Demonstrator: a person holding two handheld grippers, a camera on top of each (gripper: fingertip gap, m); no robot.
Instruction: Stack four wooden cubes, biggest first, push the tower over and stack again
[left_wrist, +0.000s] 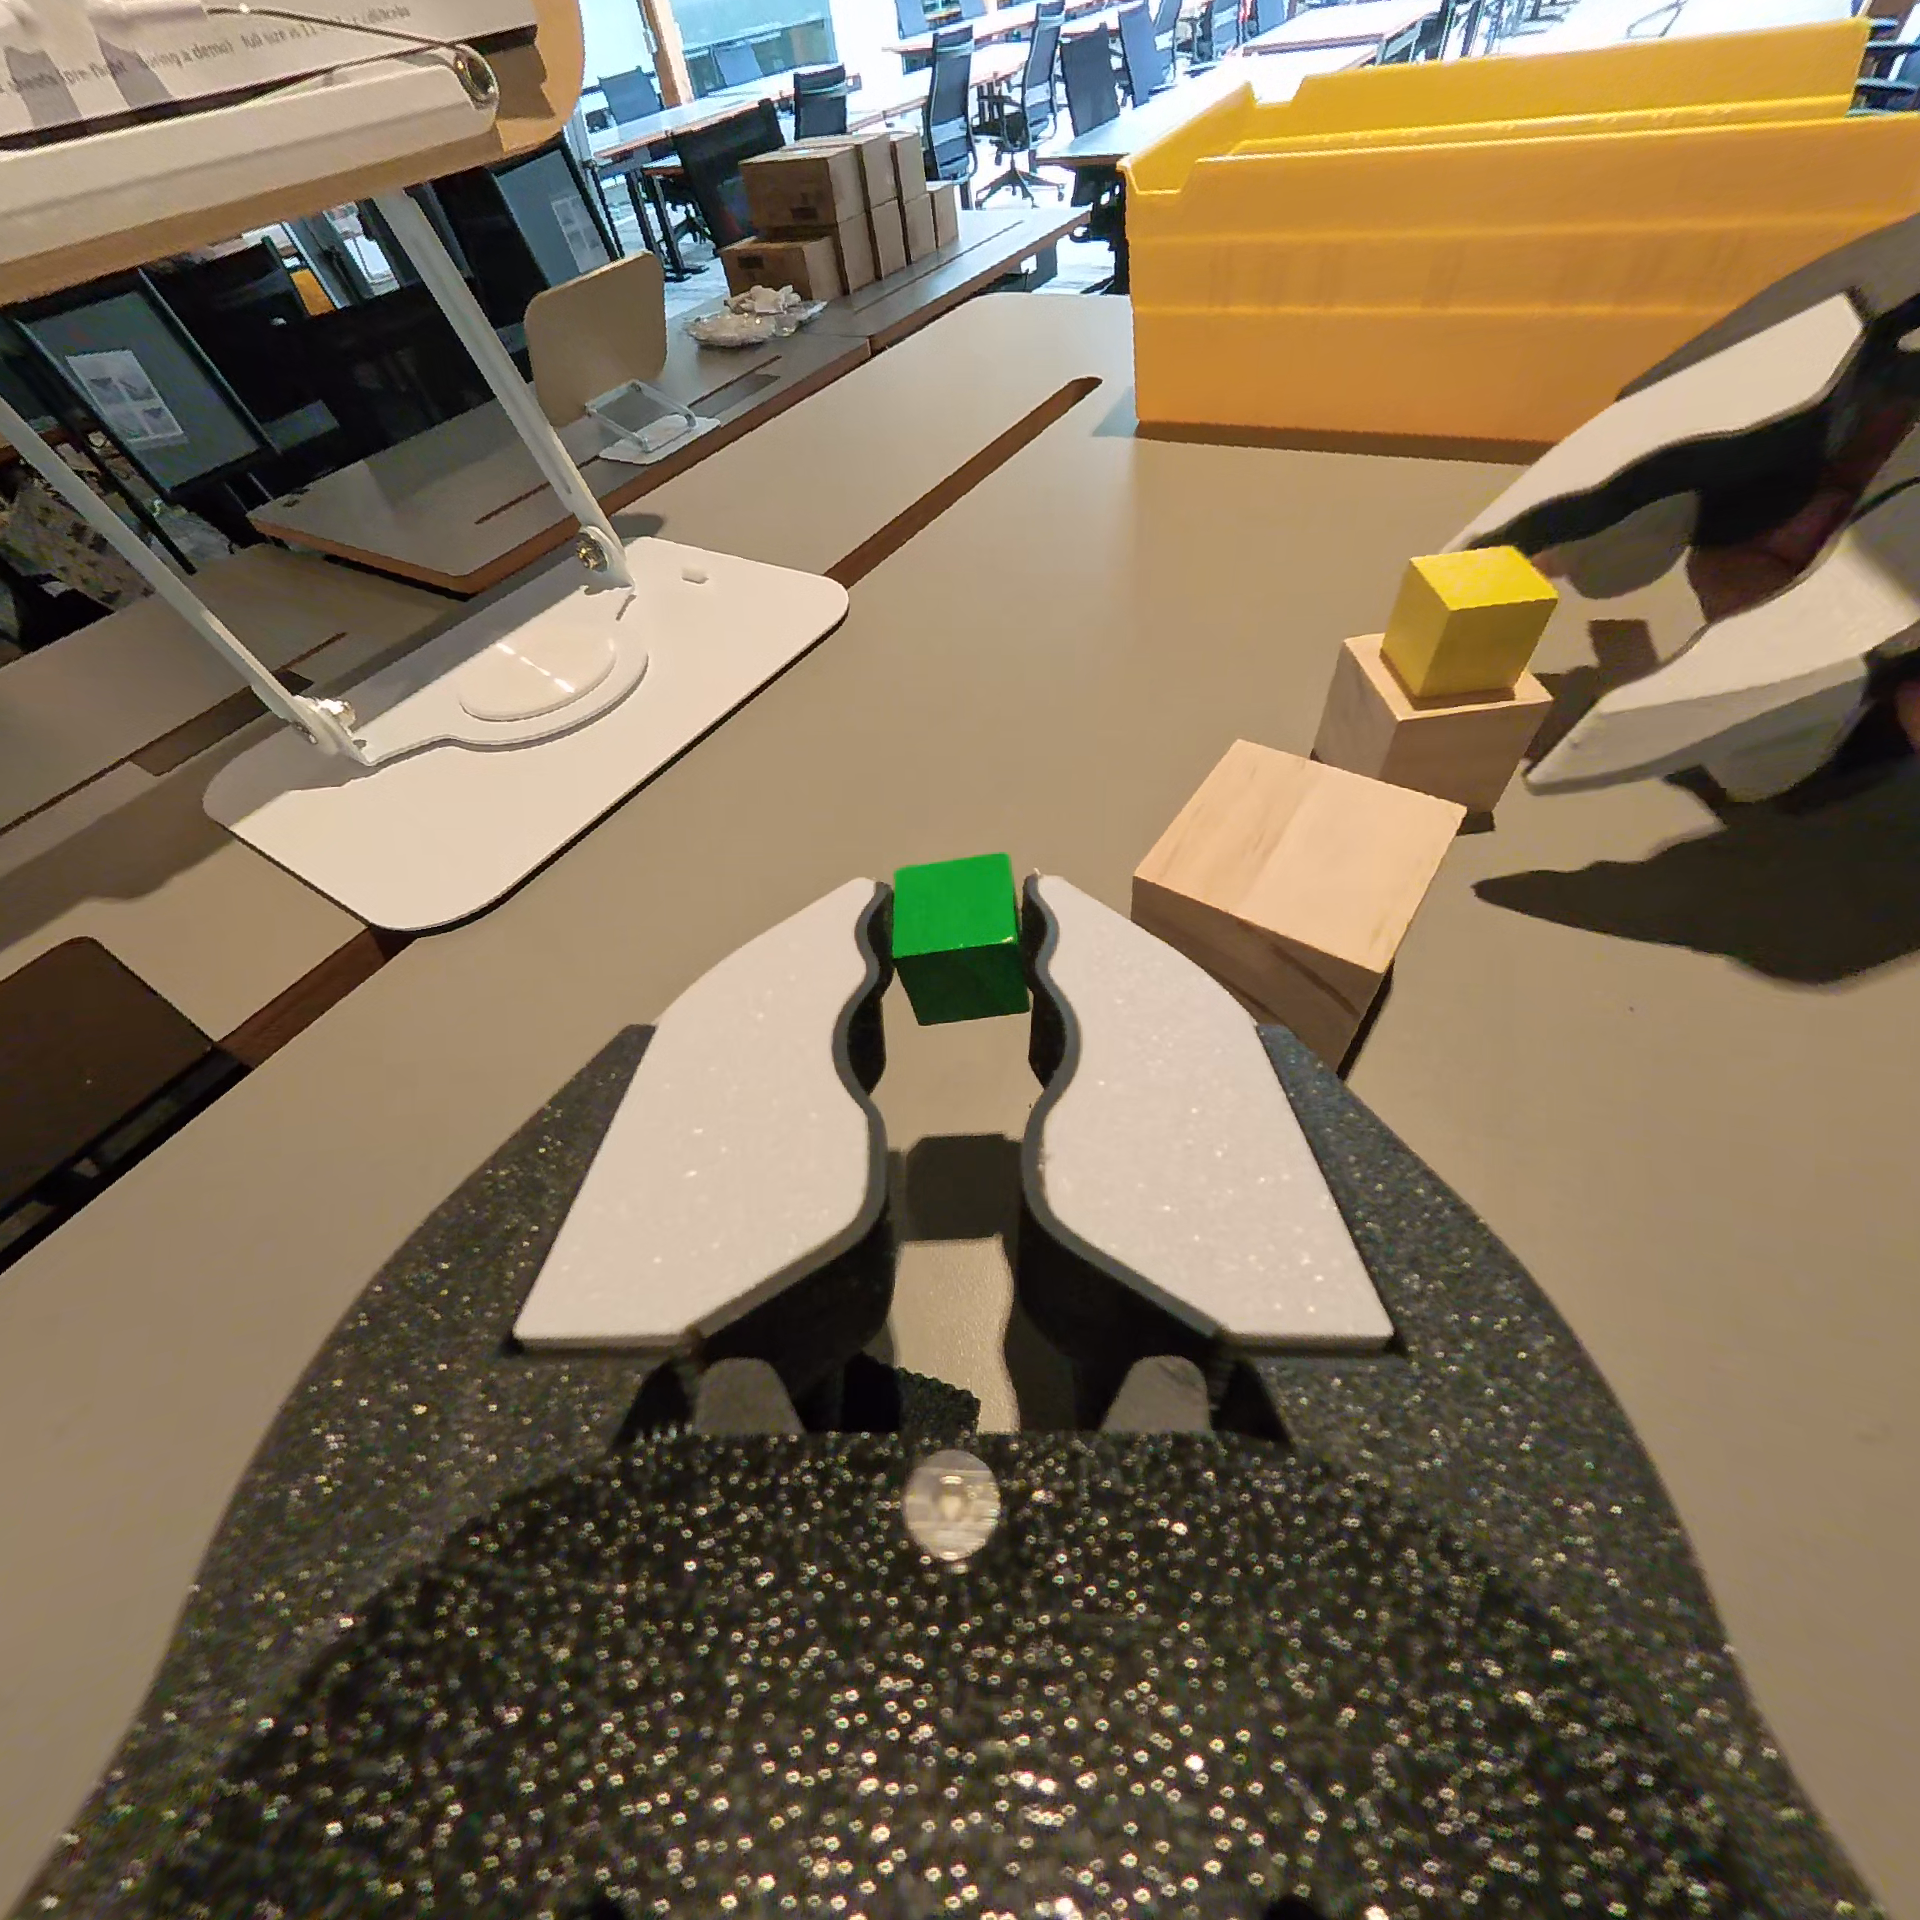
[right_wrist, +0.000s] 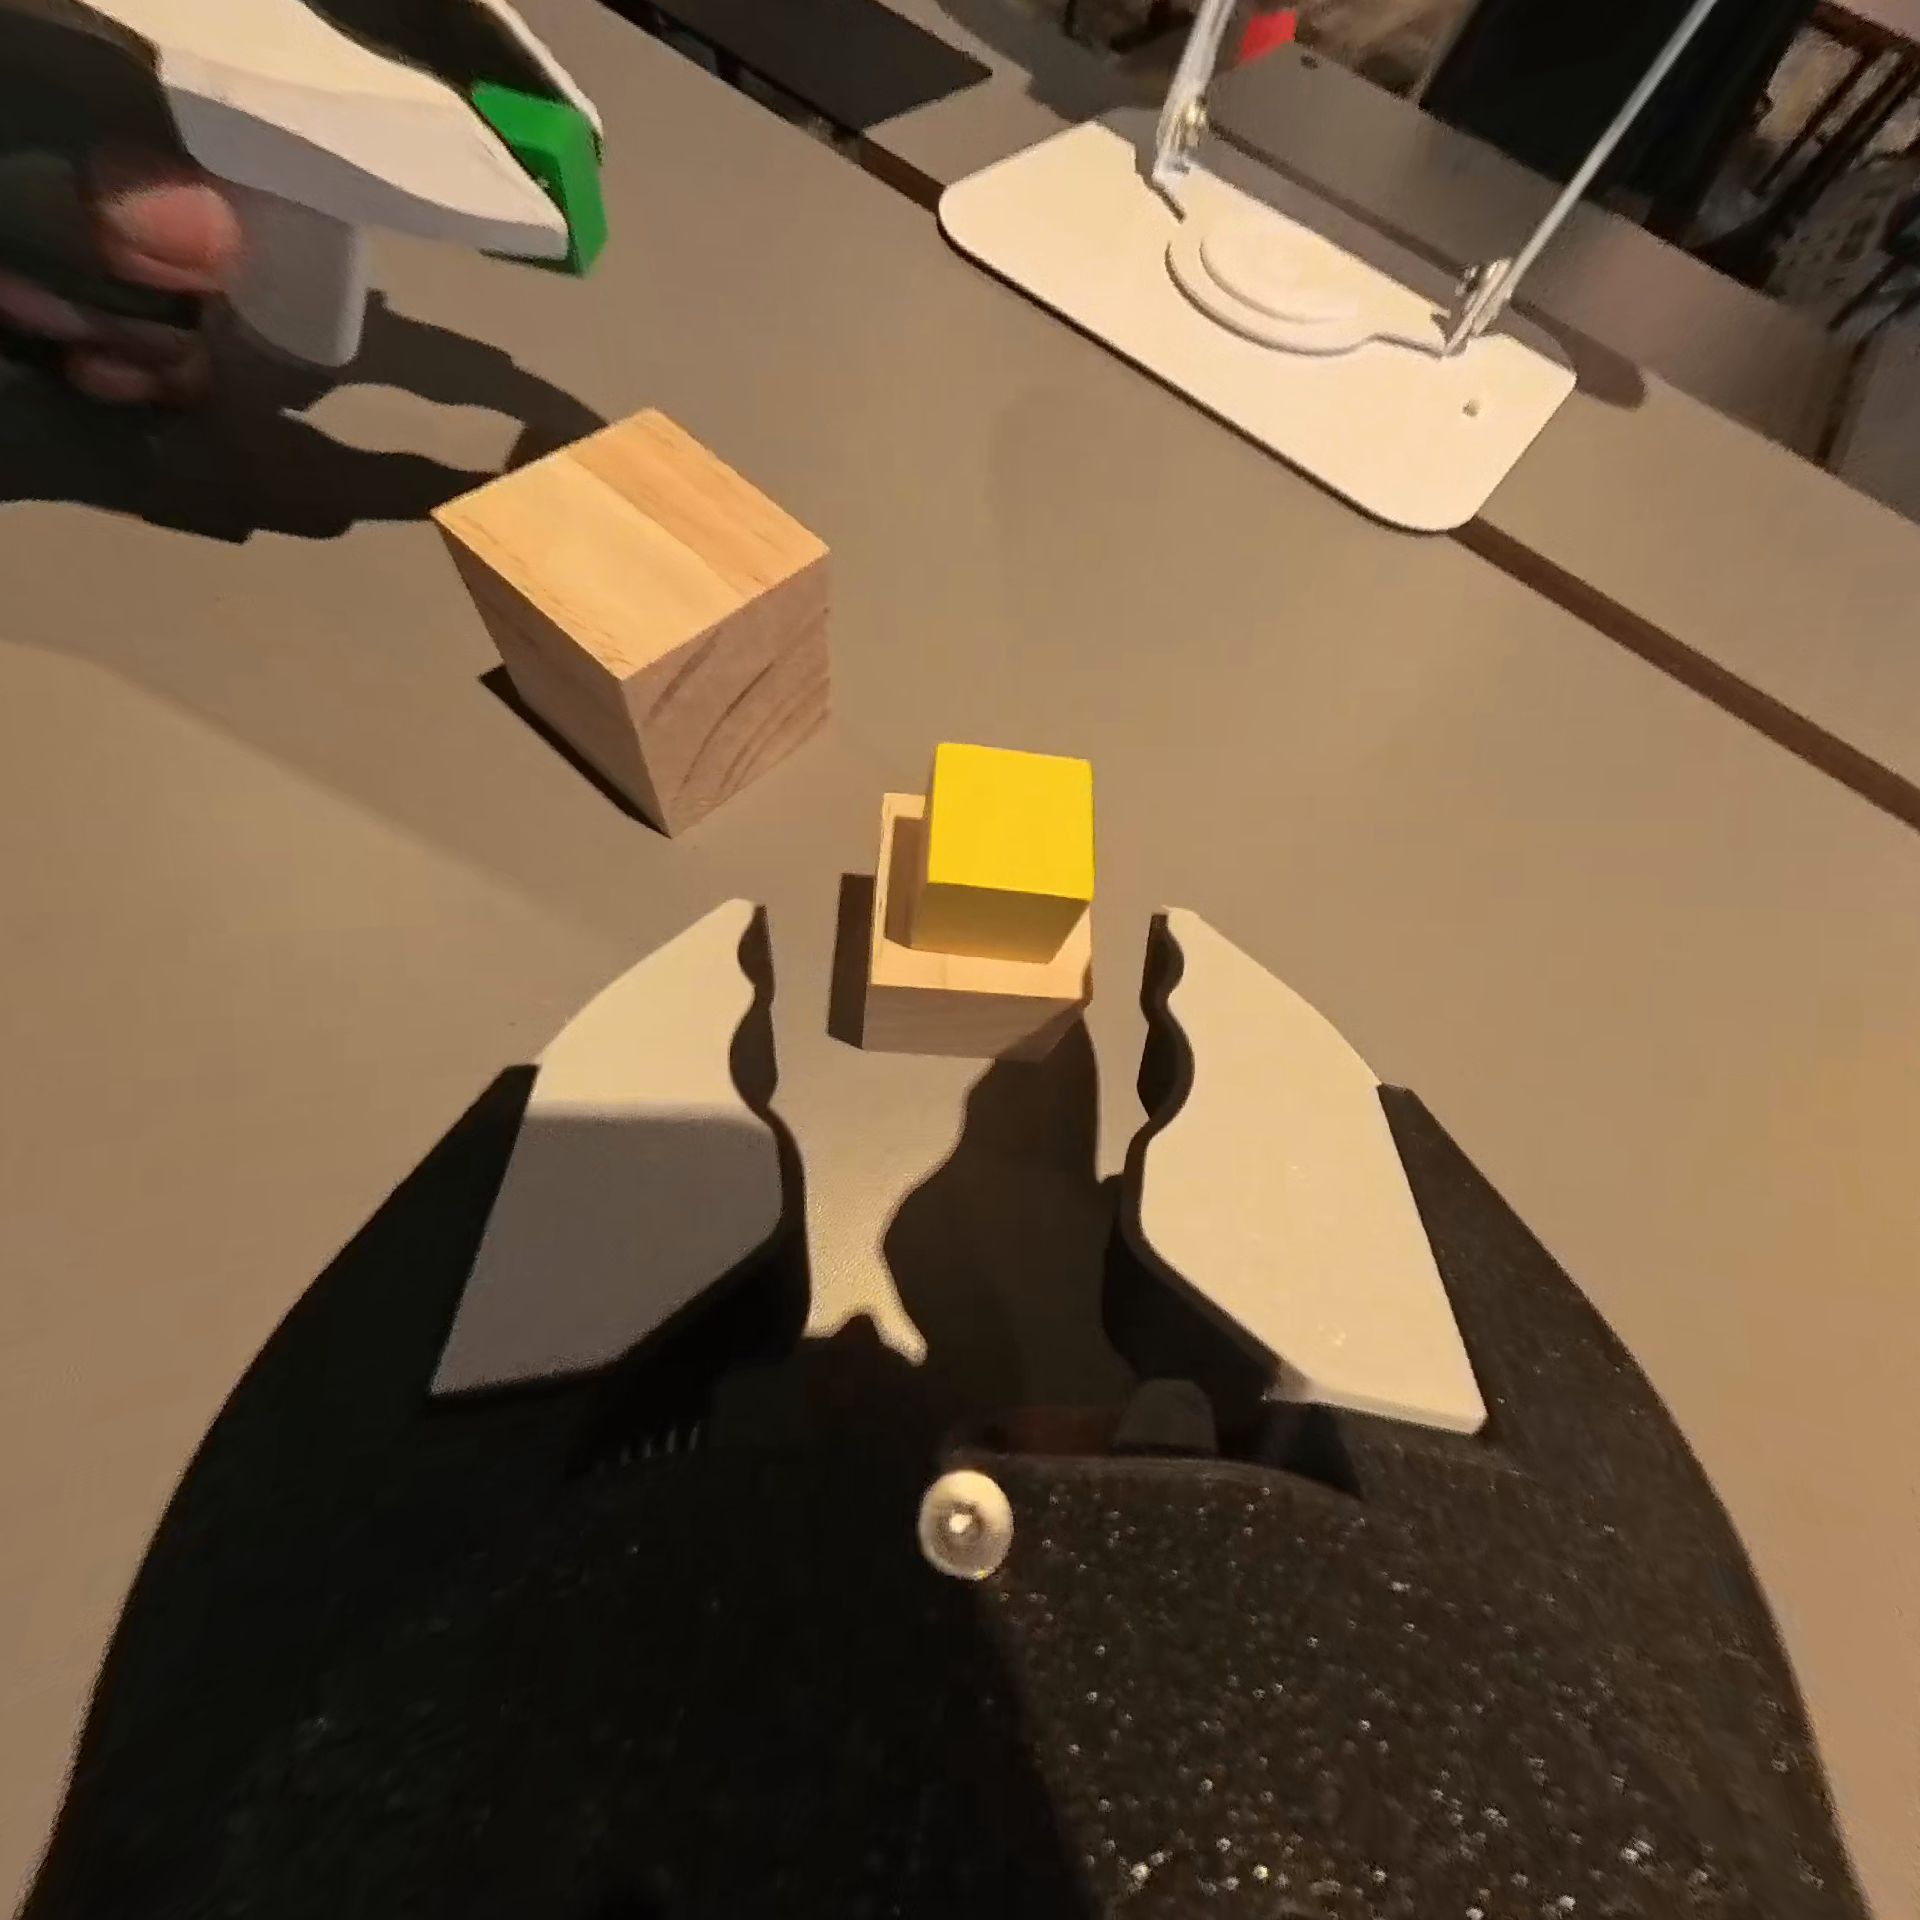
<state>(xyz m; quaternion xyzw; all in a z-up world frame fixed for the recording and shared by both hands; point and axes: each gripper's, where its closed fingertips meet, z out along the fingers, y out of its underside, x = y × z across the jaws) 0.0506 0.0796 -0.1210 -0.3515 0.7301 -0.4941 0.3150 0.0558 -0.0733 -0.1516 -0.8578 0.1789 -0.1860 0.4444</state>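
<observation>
1. Pinching the green cube (left_wrist: 958, 940) between its fingertips, my left gripper (left_wrist: 958, 935) holds it off the table (left_wrist: 987, 582), just left of the big cube (left_wrist: 1288, 894).
2. My right gripper (right_wrist: 958, 966) is spread wide with nothing between its fingers (right_wrist: 665, 1132); it hangs just short of the mid cube (right_wrist: 971, 1003).
3. On the mid cube sits the yellow cube (right_wrist: 1008, 842), set toward one corner so a strip of bare wood shows along two edges.
4. That pair stands on the table close beside the big cube, apart from it, with a narrow gap between.
5. The big cube rests alone on the table, with nothing on top.
6. From the left wrist view, the yellow bin (left_wrist: 1455, 281) stands well beyond the big cube, at the far edge of the table.
7. A white stand base (left_wrist: 540, 717) lies on the table to the left of the big cube, well apart.
</observation>
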